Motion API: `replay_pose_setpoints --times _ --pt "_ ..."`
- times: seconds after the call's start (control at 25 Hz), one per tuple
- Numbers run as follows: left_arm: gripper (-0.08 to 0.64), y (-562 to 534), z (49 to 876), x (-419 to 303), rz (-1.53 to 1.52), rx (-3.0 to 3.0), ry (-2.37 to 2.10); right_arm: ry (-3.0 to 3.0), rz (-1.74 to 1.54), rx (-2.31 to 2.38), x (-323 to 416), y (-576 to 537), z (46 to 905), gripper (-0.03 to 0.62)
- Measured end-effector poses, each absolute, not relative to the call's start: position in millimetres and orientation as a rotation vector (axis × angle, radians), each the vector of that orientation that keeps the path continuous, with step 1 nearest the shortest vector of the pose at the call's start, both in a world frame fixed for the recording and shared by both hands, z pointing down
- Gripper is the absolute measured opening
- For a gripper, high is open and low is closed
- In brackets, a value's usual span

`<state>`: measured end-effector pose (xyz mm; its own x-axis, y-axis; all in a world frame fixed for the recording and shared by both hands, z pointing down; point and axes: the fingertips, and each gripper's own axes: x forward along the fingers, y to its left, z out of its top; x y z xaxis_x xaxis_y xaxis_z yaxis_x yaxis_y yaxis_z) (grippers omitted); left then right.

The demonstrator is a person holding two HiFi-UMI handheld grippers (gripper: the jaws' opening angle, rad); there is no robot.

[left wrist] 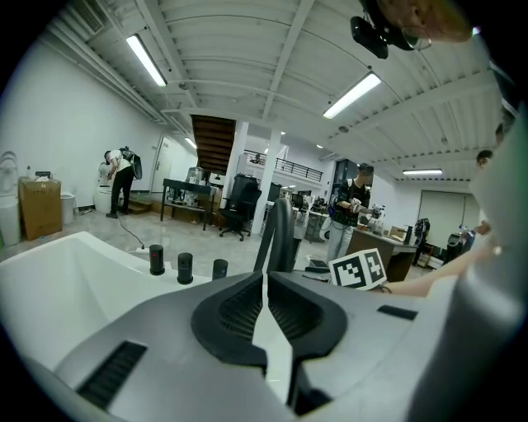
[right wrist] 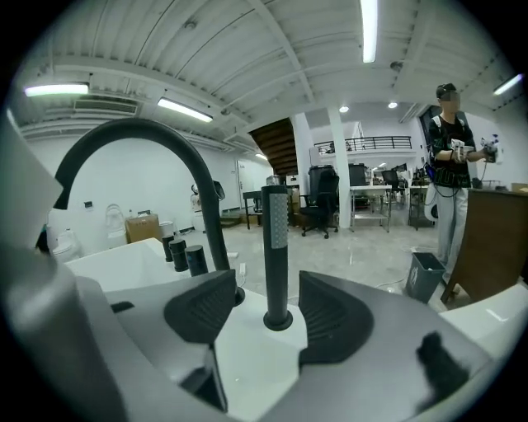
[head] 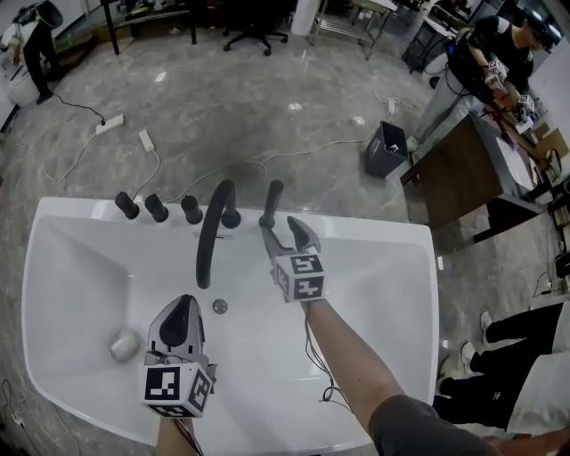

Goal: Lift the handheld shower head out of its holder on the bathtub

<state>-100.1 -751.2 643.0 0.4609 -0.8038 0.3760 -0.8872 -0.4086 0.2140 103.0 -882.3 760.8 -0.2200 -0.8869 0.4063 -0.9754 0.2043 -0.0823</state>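
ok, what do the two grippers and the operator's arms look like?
The left gripper and right gripper have grey shells with black ribbed pads. Each carries a white cube with black square markers. A thin dark cable runs along the right forearm; the sleeve is dark grey.

Arched black spout (head: 214, 227), centre; three black knobs (head: 157, 208) in a row to its left. Far floor: power strip (head: 109, 124) left, bin (head: 385, 150) right, office chair (head: 254, 27) beyond.

from the head we look steeply down on the bathtub (head: 374, 233); both gripper views sit low, facing its far rim, sharing the spout (head: 212, 227).
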Motion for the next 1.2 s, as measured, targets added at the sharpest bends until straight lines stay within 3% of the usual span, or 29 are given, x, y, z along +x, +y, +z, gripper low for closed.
replay_pose_setpoints --times 0.56,0.72,1.2 --pt "0.026 -752.6 649.6 -108.4 0.257 2.32 -1.42 -2.144 0.459 1.812 104.2 -935.3 785.0 0.223" --pt "0.026 -752.4 652.1 -110.3 0.257 2.322 -1.421 -2.12 0.427 1.82 103.8 -939.0 786.0 0.144" --pt "0.026 -734.6 640.1 -115.6 0.28 2.306 -1.43 -2.171 0.33 1.792 98.7 -908.8 741.7 0.137"
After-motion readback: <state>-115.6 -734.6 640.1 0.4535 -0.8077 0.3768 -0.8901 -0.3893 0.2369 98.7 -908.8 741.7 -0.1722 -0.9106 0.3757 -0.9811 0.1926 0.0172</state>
